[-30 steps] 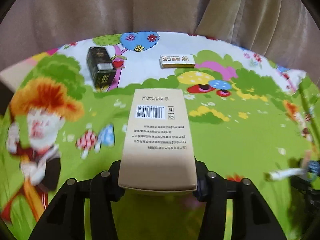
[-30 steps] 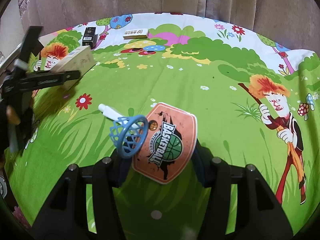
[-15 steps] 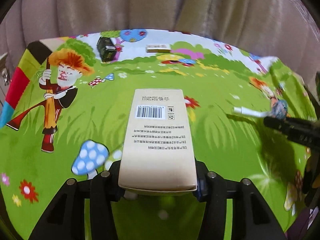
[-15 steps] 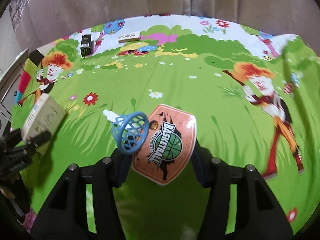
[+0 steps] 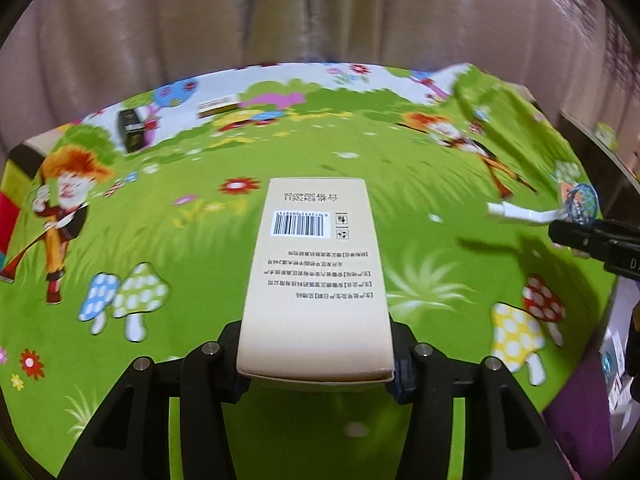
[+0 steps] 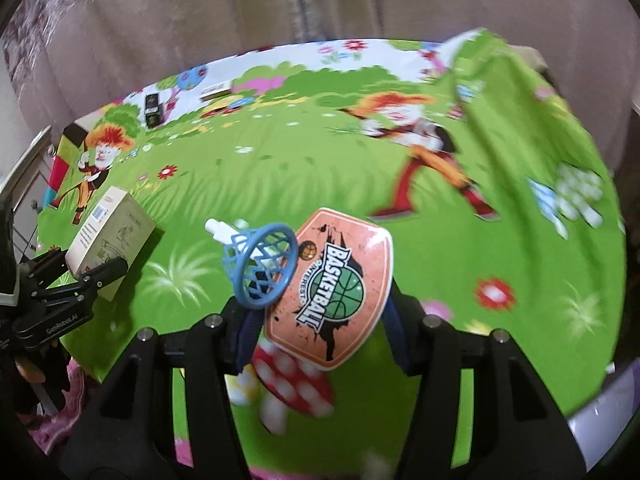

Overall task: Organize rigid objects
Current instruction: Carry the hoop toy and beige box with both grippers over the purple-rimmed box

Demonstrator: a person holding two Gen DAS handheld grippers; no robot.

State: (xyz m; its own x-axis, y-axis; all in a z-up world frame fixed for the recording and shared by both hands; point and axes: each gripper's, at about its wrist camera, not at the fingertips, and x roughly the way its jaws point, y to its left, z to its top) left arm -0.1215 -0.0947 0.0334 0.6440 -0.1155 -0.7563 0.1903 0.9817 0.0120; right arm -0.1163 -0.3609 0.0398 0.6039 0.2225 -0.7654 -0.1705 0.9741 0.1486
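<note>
My left gripper (image 5: 316, 354) is shut on a tan cardboard box (image 5: 316, 276) with a barcode on top, held above the green cartoon cloth. The box also shows at the left of the right wrist view (image 6: 108, 240), in the left gripper (image 6: 80, 276). My right gripper (image 6: 320, 320) is shut on an orange toy basketball backboard (image 6: 336, 288) with a blue net hoop (image 6: 264, 264). The hoop shows at the right edge of the left wrist view (image 5: 580, 204). A black box (image 5: 131, 131) and a flat white box (image 5: 218, 105) lie at the far side of the cloth.
The cartoon cloth (image 5: 400, 184) covers the table. A beige curtain (image 5: 320, 16) hangs behind it. The table's right edge (image 5: 612, 320) and near edge are close to both grippers. The black box (image 6: 153, 110) and white box (image 6: 215, 90) also show in the right wrist view.
Both grippers have drawn back toward the near edge of the table, each still holding its object. The far boxes look smaller now.
</note>
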